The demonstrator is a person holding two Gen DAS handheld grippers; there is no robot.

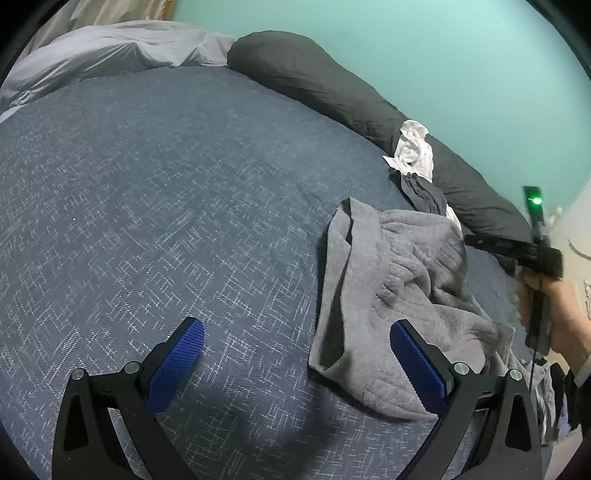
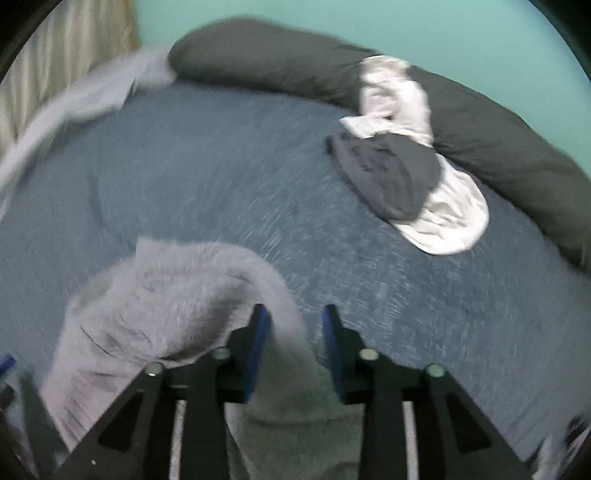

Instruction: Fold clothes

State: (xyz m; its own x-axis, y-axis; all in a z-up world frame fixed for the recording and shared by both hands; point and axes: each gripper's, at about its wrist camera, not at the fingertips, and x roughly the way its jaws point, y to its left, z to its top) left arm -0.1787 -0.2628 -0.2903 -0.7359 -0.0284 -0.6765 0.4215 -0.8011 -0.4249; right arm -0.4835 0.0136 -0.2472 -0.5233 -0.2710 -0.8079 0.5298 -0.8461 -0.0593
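Blue woven bedspread under a teal wall; left jaws wide, right jaws parted, both empty.

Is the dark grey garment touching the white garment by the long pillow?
Touching. The right wrist view shows the dark grey garment lying on top of the white garment, overlapping it with no bedspread showing between them.

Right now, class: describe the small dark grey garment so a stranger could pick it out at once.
Find the long black bolster lying along the teal wall. Beside it on the blue bedspread lies a crumpled white garment. The dark grey garment lies on top of it, darker and smaller than the fluffy light-grey one.
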